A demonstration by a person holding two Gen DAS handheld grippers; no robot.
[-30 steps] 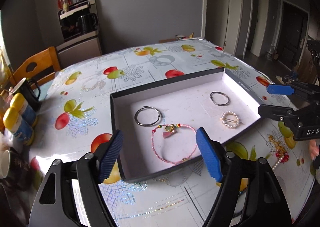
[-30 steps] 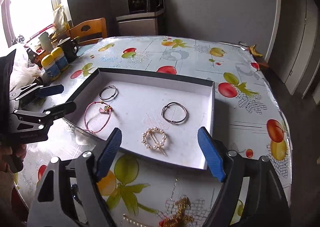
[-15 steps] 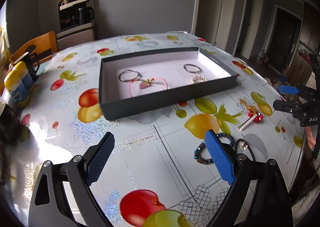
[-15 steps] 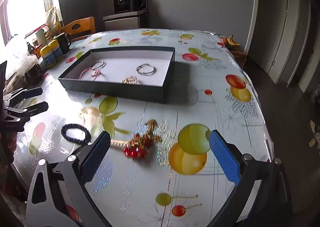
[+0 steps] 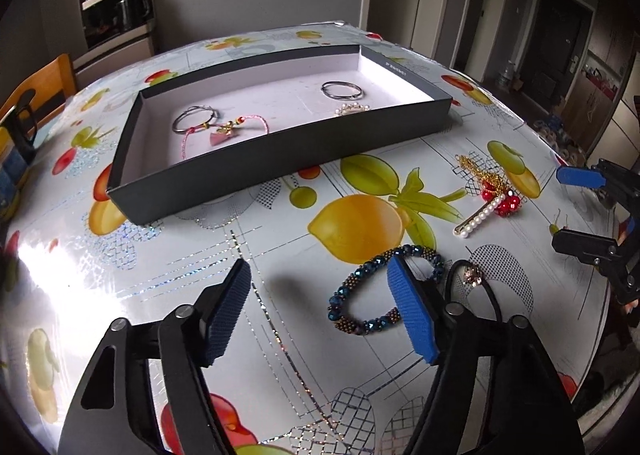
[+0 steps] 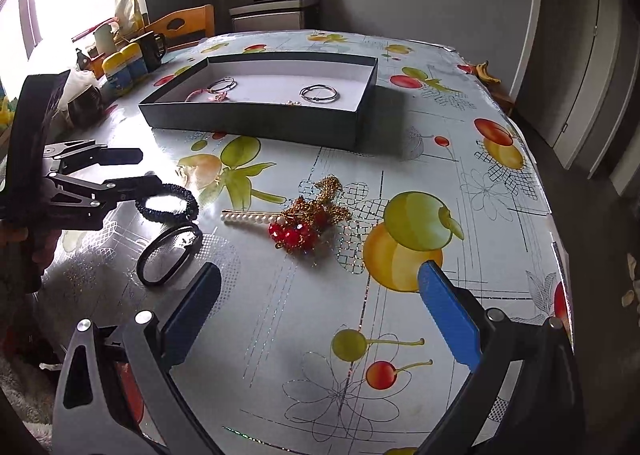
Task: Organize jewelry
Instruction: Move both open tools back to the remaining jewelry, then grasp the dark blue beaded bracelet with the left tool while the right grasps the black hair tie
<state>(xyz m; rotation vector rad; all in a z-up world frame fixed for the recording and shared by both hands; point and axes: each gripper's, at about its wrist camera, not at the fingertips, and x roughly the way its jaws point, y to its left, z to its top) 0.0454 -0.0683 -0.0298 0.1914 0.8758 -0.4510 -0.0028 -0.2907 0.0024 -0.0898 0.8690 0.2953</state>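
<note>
Left wrist view: both grippers pulled back from over the tray [image 5: 280,159] to the near table [image 5: 160,275] in the last second. Left gripper [image 5: 320,311]: fingers apart, empty, now low beside the blue beaded bracelet [image 5: 360,295]. Right gripper [image 6: 320,307]: fingers apart, empty. Tray holds four pieces; bracelet, black cord [image 6: 168,255], pearl clip [image 6: 248,218] and red-gold cluster [image 6: 308,223] remain outside. Judged: next pickup beginning

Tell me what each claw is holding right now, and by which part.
Nothing. The left claw and right claw are both open and empty above the table.
</note>
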